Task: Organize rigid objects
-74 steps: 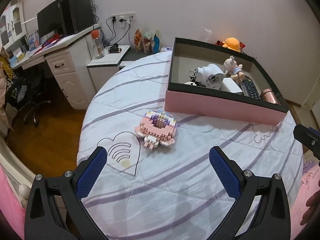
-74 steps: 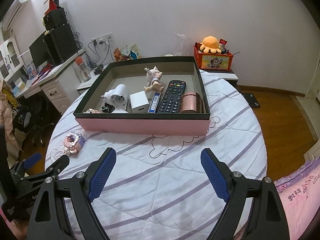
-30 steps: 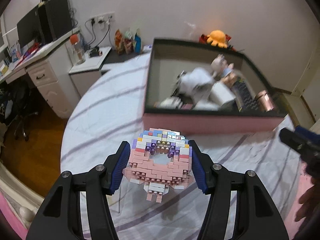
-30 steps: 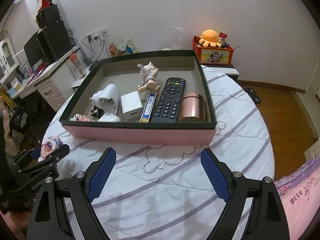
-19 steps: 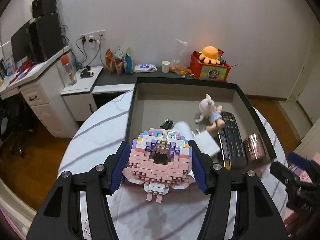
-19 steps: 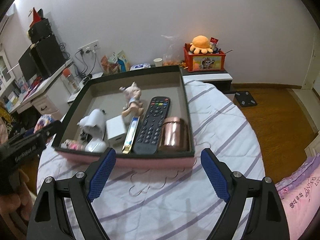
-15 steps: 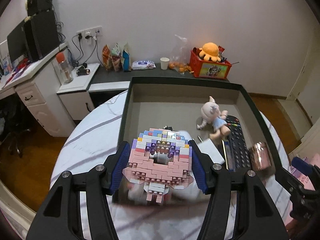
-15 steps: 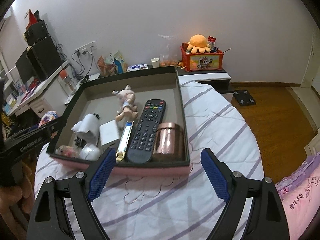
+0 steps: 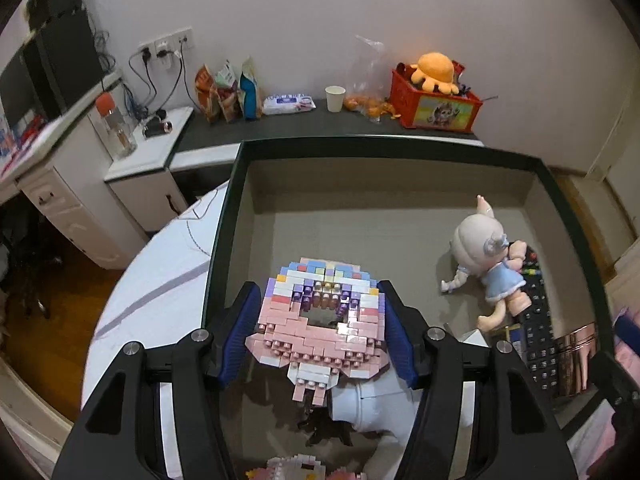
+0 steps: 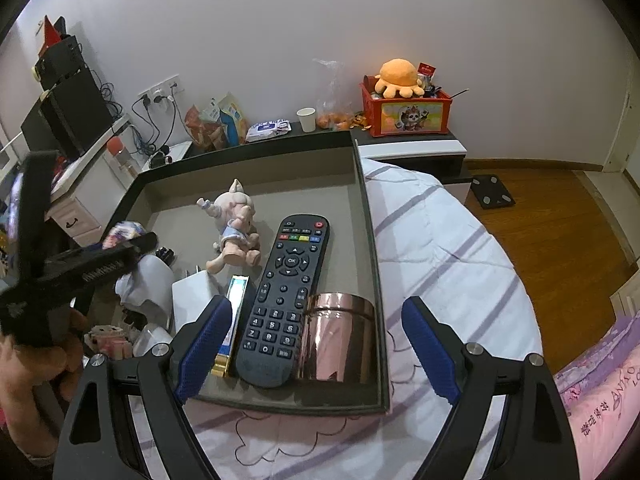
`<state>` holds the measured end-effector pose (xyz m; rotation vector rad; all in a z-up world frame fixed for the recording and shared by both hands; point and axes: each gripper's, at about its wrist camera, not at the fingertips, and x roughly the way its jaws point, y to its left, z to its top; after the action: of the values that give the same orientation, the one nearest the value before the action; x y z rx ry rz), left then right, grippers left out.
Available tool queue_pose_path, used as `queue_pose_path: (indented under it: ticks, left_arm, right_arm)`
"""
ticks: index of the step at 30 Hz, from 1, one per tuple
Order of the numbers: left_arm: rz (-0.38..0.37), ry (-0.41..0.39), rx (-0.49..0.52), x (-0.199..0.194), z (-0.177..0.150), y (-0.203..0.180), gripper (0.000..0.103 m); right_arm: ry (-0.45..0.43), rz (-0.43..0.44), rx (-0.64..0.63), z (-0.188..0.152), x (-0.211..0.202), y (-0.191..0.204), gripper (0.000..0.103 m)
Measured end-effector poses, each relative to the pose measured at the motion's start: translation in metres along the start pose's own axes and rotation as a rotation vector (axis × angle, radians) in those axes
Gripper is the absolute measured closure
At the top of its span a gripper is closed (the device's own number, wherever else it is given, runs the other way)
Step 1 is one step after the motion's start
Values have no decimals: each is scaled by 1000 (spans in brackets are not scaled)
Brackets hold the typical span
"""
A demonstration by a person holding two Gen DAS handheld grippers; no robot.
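The left gripper, which half a second ago held the pink brick model above the box's near edge, now holds it clamped between its blue pads, further in over the box, above the white plug adapter. The doll looks nearer than before. The right gripper hangs wide apart with nothing between its pads, low over the near end of the box.

No brand name is legible; the remote shows an "OK" key and number keys, and the pink bedding carries lettering too partial to read.

Only the right wrist view shows the remote whole, the copper tin beside it, a slim gold-edged item, and the person's left hand. The left wrist view alone shows a second pink brick piece at its bottom edge.
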<state>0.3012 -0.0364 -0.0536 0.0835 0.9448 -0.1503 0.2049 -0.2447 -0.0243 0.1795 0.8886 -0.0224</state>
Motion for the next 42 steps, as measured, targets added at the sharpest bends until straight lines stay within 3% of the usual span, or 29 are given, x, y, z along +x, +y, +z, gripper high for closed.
queue_pose_path:
  ticks: [9, 12, 22, 24, 32, 42]
  left_arm:
    - [-41, 2, 4, -8, -2, -7, 15]
    - [4, -38, 11, -25, -7, -12, 2]
    - [17, -156, -64, -109, -39, 2, 0]
    - [20, -174, -72, -131, -50, 2, 0]
    - [81, -246, -56, -208, -93, -8, 0]
    - [110, -257, -58, -269, -145, -8, 0]
  right_arm:
    - [3, 6, -7, -1, -1, 5, 15]
    - [-11, 4, -8, -3, -11, 5, 15]
    - [-87, 19, 10, -19, -68, 6, 14]
    - [-94, 28, 14, -22, -78, 7, 0]
    - [-150, 49, -13, -37, -125, 17, 0]
    - [-169, 13, -88, -69, -175, 29, 0]
